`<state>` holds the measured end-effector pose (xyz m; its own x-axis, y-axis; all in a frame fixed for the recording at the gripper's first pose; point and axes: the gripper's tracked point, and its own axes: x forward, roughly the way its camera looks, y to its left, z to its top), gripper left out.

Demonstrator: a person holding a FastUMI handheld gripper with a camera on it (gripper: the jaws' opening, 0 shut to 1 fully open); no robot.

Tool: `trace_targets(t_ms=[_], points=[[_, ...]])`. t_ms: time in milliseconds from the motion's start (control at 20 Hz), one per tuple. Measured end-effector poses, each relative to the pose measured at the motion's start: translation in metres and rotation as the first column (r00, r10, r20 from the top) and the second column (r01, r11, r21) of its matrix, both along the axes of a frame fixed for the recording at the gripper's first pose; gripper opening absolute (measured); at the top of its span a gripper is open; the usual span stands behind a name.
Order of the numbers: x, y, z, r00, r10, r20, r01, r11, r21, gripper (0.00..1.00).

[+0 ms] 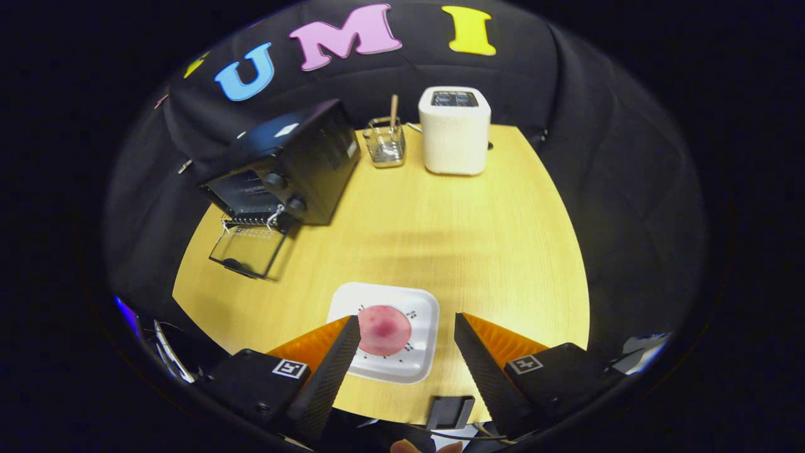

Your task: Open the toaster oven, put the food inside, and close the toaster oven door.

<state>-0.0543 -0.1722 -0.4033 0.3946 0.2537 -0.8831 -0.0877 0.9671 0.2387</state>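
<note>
Hovering above the near side of the wooden counter (440,233), the tongs (407,330) stand spread wide with nothing held between them. Their two fingers (333,371) frame a white square plate (420,308) that lies on the counter just below and between the tips; the left finger overlaps the plate's left part, while the right finger stands clear of the plate's right rim. On the plate rests the food (385,329), a round pink slice with a darker red patch near its middle, lying just beside the left fingertip and not touched by either finger as far as can be seen. Taking the plate as the landmark, the black toaster oven (295,163) sits well beyond it and to the left, turned at an angle near the counter's far left part. Its glass door (248,250) hangs folded down and open toward the plate's side, with the wire rack (248,220) showing at the mouth and two knobs (286,192) on the front panel. Farther beyond the plate, near the counter's back rim, stands a small clear glass holder (385,146) with a wooden stick (394,112) upright in it, and just to its right a white box-shaped appliance (455,133) with a dark top panel.
</note>
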Motion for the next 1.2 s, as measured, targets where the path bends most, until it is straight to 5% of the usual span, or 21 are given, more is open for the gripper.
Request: trace_targets(t_ms=[250,400,500,600,700,750,900,1200], points=[[-0.017,-0.010,-0.059,0.979,-0.014,-0.202,0.030,0.997,0.076,0.73],[-0.020,0.002,-0.082,0.963,0.012,-0.269,0.013,0.996,0.091,0.73],[-0.025,0.000,-0.092,0.950,0.010,-0.312,0.005,0.999,0.048,0.50],[-0.025,-0.001,-0.091,0.948,0.021,-0.317,-0.015,1.000,0.022,0.51],[-0.027,0.001,-0.101,0.941,0.005,-0.337,0.005,1.000,0.029,0.15],[-0.024,-0.007,-0.114,0.941,0.005,-0.339,0.014,0.999,0.051,0.09],[-0.023,-0.009,-0.112,0.939,-0.021,-0.344,0.080,0.984,0.159,0.05],[-0.037,-0.007,-0.098,0.921,-0.116,-0.371,0.274,0.871,0.407,0.05]])
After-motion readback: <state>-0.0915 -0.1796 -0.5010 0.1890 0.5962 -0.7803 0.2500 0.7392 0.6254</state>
